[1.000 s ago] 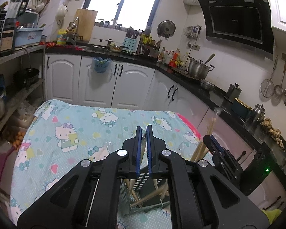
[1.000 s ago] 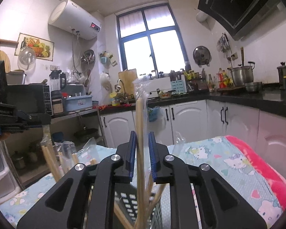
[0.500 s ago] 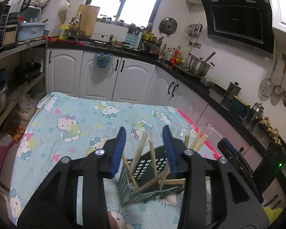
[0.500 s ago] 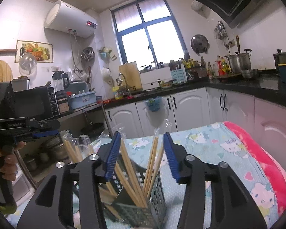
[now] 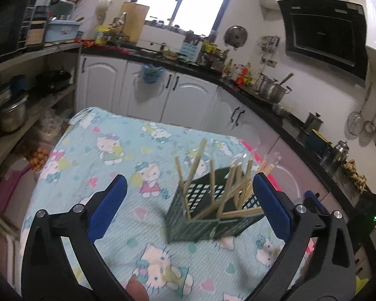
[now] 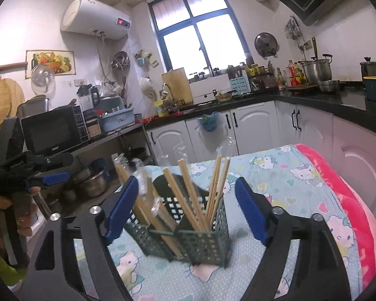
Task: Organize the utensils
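A dark green perforated utensil holder stands on the table with several wooden chopsticks leaning in its compartments. Some chopsticks wear clear plastic sleeves. My left gripper is drawn back from the holder. Its jaws are opening wide and nothing is pressed between the blue pads. My right gripper faces the holder from the other side, its jaws also opening, its pads clear of the chopsticks. In the right wrist view a hand holds the left gripper at the left edge.
The table wears a light blue cartoon-cat cloth with a pink blanket along one edge. White cabinets and a black counter curve behind it. A shelf with pots and a microwave stands beside the table.
Both grippers went from shut above the holder to wide open, letting chopsticks drop into it. Both have drawn back, so the whole holder now shows.
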`<state>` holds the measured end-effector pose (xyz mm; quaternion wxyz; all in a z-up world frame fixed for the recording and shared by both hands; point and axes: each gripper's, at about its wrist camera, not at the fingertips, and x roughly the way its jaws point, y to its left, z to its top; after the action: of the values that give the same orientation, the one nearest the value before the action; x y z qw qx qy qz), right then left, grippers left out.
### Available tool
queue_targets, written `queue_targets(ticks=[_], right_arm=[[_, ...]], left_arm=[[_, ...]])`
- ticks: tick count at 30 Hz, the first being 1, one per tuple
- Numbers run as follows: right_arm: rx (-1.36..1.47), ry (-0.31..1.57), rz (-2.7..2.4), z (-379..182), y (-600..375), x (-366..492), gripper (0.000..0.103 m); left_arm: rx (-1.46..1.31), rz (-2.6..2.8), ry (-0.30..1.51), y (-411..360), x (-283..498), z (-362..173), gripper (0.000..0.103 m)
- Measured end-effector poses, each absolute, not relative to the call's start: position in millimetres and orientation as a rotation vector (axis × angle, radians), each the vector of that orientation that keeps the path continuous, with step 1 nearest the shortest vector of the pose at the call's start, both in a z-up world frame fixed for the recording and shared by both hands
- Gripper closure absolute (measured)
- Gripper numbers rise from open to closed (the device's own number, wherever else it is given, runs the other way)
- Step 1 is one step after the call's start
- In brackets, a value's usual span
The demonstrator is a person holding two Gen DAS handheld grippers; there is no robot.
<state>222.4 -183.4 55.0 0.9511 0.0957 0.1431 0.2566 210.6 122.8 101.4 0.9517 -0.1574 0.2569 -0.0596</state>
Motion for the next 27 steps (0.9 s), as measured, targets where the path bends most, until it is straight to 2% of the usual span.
queue_targets(ticks=[4, 14, 27], right_arm=[[0.167, 0.309, 0.518, 58.2, -181.1, 205.7, 0.017], [0.057, 0.39, 0.486, 54.5, -171.2, 162.9, 0.009], [-0.026, 0.542, 0.439, 17.9, -163.4, 124.2, 0.007]], left_arm=[[-0.305, -0.096, 0.537, 122.6, 192.5, 95.9, 0.011], [-0.251, -0.067, 0.586, 108.3, 153.5, 73.7, 0.011], [-0.228, -0.058, 0.646, 86.0, 114.4, 37.4, 0.011]])
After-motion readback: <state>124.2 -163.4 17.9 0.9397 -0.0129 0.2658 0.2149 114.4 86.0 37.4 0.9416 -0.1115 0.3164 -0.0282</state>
